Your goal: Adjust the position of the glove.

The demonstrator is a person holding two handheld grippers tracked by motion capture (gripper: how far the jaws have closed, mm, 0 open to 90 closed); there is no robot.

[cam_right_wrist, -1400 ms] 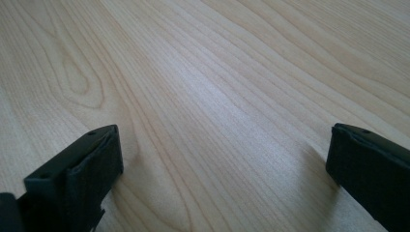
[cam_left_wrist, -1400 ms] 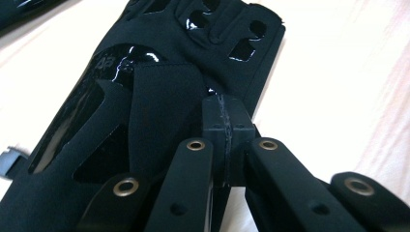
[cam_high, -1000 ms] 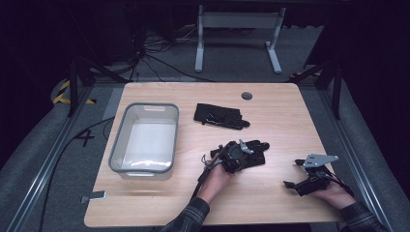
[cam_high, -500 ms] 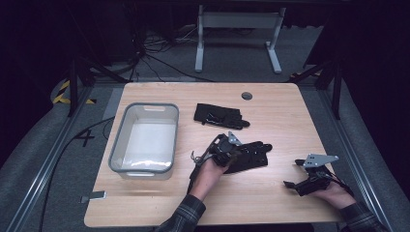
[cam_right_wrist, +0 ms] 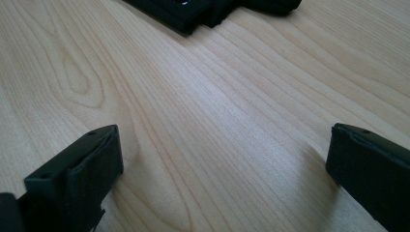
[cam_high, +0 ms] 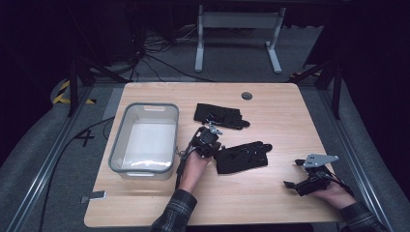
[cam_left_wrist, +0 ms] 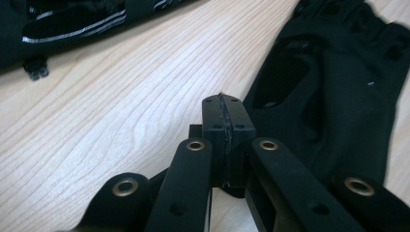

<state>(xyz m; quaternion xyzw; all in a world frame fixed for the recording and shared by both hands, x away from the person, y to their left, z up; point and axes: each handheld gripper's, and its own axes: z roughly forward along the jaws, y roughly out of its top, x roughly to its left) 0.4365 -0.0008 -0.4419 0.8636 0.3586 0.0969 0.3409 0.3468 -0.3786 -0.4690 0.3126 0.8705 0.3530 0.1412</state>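
A black glove (cam_high: 241,155) lies flat on the wooden table (cam_high: 270,208), fingers pointing right. A second black glove (cam_high: 220,116) with silver stripes lies behind it. My left gripper (cam_high: 209,137) hovers just left of the near glove, between it and the bin. In the left gripper view its jaws (cam_left_wrist: 223,108) are pressed shut with nothing between them; the near glove (cam_left_wrist: 338,92) lies to their right and the striped glove (cam_left_wrist: 72,24) at the top left. My right gripper (cam_high: 292,174) rests at the table's front right, open (cam_right_wrist: 222,169) over bare wood.
A grey plastic bin (cam_high: 118,145) stands on the left half of the table, beside the left hand. A small round cable hole (cam_high: 247,95) sits near the far edge. A white metal frame (cam_high: 237,29) stands on the floor beyond the table.
My left gripper has slid left off the near glove toward the bin, its jaws staying shut. The glove has stayed where it lay. The right gripper has not moved.
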